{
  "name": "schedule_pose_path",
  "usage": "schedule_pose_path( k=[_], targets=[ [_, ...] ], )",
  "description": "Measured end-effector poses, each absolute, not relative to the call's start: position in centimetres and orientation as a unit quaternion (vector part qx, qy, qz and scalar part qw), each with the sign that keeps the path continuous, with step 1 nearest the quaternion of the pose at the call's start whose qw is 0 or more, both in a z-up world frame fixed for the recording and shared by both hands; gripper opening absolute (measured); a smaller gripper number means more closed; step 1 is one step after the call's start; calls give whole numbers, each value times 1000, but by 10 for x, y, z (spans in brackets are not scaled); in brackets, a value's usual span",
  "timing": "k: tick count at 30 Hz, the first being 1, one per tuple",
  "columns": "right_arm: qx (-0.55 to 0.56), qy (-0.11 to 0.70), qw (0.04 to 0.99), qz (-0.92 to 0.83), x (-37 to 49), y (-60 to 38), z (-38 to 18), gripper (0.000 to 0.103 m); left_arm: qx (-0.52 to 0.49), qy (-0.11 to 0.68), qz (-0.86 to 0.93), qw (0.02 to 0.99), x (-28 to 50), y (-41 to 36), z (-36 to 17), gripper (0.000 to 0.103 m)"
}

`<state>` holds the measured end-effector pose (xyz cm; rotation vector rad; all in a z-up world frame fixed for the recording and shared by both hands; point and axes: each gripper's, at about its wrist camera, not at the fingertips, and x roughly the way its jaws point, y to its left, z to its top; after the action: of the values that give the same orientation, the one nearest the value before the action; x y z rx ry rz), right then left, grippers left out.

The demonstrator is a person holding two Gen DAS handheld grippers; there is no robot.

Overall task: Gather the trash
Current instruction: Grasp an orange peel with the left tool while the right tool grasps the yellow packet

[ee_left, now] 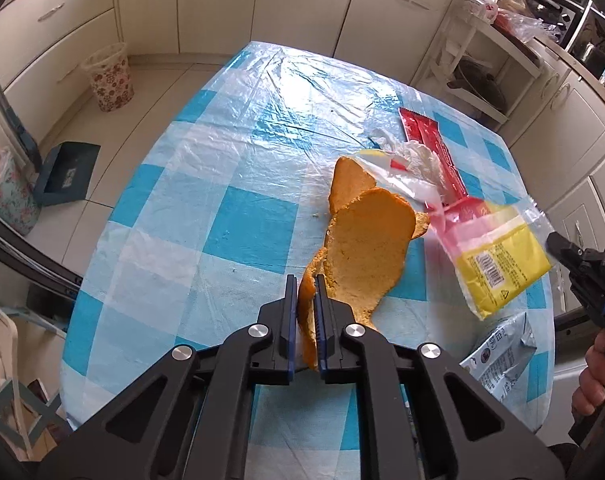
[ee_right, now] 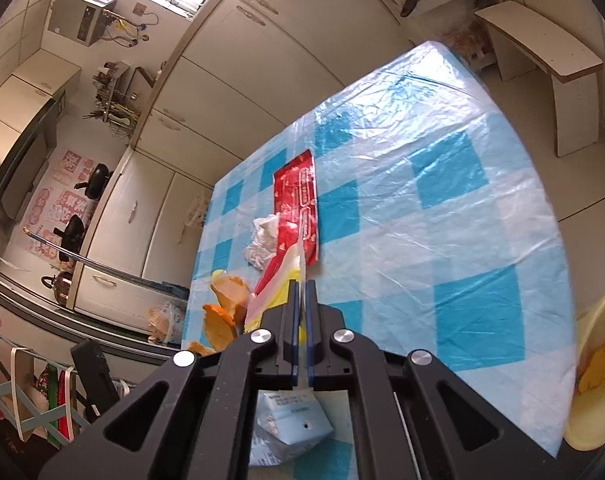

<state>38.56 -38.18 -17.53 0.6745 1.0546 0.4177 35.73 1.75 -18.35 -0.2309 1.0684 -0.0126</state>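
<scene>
A table [ee_left: 230,168] fills the middle of the left wrist view, covered by a blue-and-white checked plastic cloth [ee_left: 254,236], wrinkled and glossy. Right of centre on it lie a red snack wrapper [ee_left: 430,148], a crumpled white tissue [ee_left: 416,156] and orange peel [ee_left: 354,184]. At the lower right edge lies a flattened pale-blue milk carton [ee_left: 500,356].

My left camera looks steeply down along its fingers, close over the checked table [ee_left: 206,152], facing the far cabinets. My right camera looks down from the table's other side toward the stove wall. Both share the peel [ee_left: 362,240] and the red wrapper [ee_right: 296,196].
</scene>
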Motion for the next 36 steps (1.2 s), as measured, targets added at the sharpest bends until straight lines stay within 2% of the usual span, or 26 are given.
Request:
schedule_pose_path(
  k=[2,4,6,8,10,11,13,15,16,17,18,19,21,27,30,31,32,33,34,36],
  targets=[
    [307,513,778,192,385,-381,-185,4,-111,513,-9,851,357,22,-183,8],
    [300,528,771,190,385,-378,-191,10,-118,520,-3,846,357,27,-187,8],
    [293,534,772,180,386,-375,-197,42,-131,534,0,835,359,34,-195,9],
    [292,539,769,181,388,-373,-202,42,-147,544,2,826,361,39,-202,15],
    [290,545,765,181,390,-368,-206,42,-158,548,-1,821,362,41,-206,29],
    [284,549,765,180,391,-365,-207,42,-162,545,-2,823,362,41,-206,32],
    [272,555,765,183,392,-360,-208,42,-156,542,4,826,363,40,-205,49],
    [253,554,771,185,392,-354,-208,40,-152,540,6,828,364,38,-205,51],
    [245,555,773,186,391,-353,-208,35,-150,540,6,828,365,37,-205,50],
    [243,557,771,190,391,-352,-208,20,-147,539,5,830,366,35,-204,47],
    [244,557,770,192,391,-352,-209,7,-140,538,2,831,366,33,-203,29],
    [243,554,773,191,390,-353,-207,5,-132,539,2,832,366,31,-202,15],
    [240,537,786,192,389,-356,-198,4,-131,532,-4,836,365,30,-198,10],
    [258,494,812,172,382,-377,-176,3,-140,504,-7,852,358,36,-181,7],
    [263,502,806,170,380,-382,-178,3,-147,498,-6,855,355,39,-178,7],
    [263,514,799,168,380,-382,-182,4,-148,498,-6,854,354,39,-178,7],
    [263,526,792,165,380,-380,-187,16,-149,498,-7,854,353,40,-178,7],
    [262,535,787,159,379,-378,-192,44,-149,499,-8,854,352,40,-178,7],
    [256,537,789,153,379,-374,-193,51,-149,500,-8,853,351,40,-179,7],
    [241,538,793,157,379,-364,-194,51,-148,502,-9,852,348,40,-180,7]
  ],
)
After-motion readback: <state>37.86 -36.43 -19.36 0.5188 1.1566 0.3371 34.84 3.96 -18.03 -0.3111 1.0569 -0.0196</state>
